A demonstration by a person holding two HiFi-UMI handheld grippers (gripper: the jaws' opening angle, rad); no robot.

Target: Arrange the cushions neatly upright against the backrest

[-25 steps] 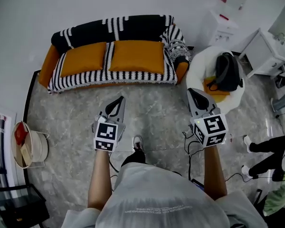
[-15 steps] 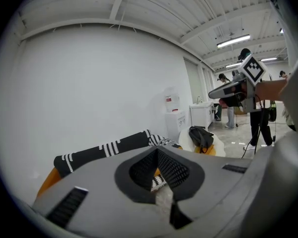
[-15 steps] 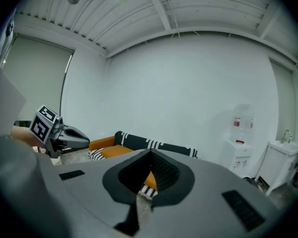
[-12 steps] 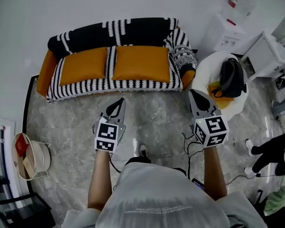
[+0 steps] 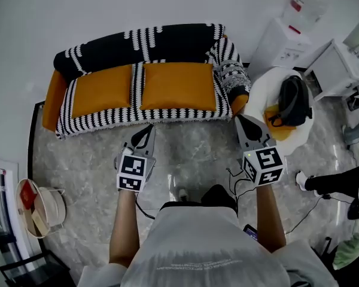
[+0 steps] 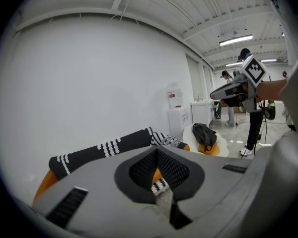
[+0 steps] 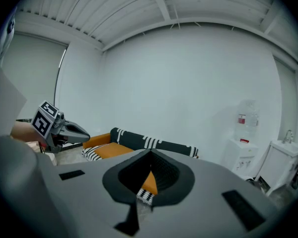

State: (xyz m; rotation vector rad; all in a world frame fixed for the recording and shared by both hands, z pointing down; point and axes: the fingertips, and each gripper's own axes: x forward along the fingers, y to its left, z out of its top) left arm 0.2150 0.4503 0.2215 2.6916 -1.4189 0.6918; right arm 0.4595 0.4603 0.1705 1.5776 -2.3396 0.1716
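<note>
Beyond the left gripper's (image 6: 163, 195) jaws its own grey body hides most of the sofa (image 6: 104, 150); only a cushion (image 6: 156, 175) sliver shows past the jaw tips

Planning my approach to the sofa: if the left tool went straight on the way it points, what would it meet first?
Probably the front edge of the black-and-white striped throw covering the orange sofa, before the larger orange seat cushion; depth is unclear.

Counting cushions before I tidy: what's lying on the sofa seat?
The left orange cushion and right orange cushion lie flat, side by side, on a striped throw. The throw hides whatever is beneath it.
</note>
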